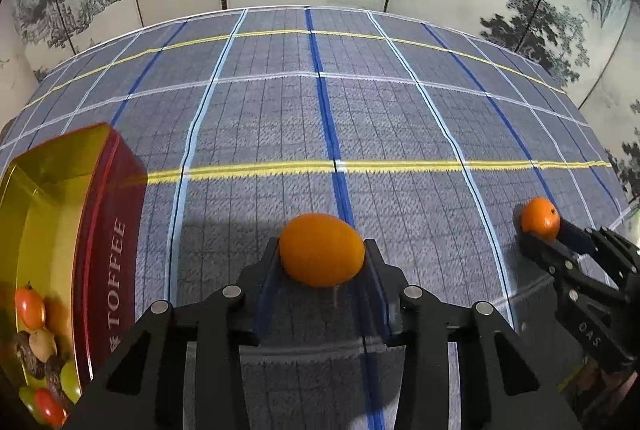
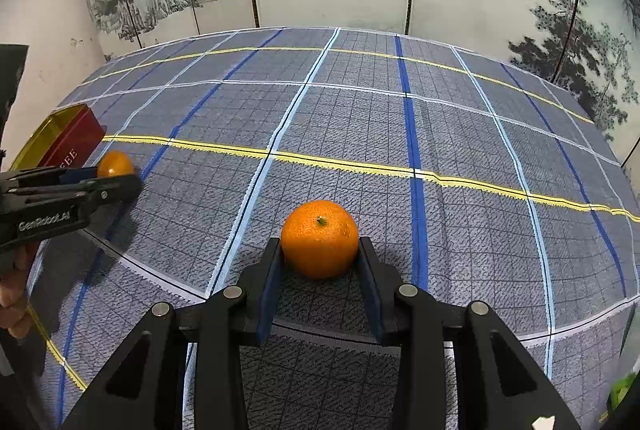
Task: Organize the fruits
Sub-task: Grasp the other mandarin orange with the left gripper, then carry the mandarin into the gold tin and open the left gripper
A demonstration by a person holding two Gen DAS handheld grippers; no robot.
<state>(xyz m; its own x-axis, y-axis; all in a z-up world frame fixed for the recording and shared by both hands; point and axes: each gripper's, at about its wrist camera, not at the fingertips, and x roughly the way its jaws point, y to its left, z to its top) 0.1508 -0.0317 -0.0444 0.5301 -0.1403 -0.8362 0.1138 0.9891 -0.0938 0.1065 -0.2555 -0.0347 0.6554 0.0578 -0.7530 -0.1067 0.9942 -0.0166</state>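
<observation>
Two fruits are pinched: left gripper point(image 1: 322, 258) holds an oval orange fruit point(image 1: 322, 250), long axis crosswise; tin point(image 1: 100, 230) lies to its left. Right gripper point(image 2: 320, 254) clamps a mandarin point(image 2: 320, 238).

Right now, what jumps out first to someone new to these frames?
Two bright orange fruits, one clamped in each pair of tongs above the blue plaid tablecloth: the left tongs grip a smooth oval fruit, the right tongs a dimpled mandarin. At far left sits a red TOFFEE tin with gold inside, already holding small mixed fruits.
</observation>
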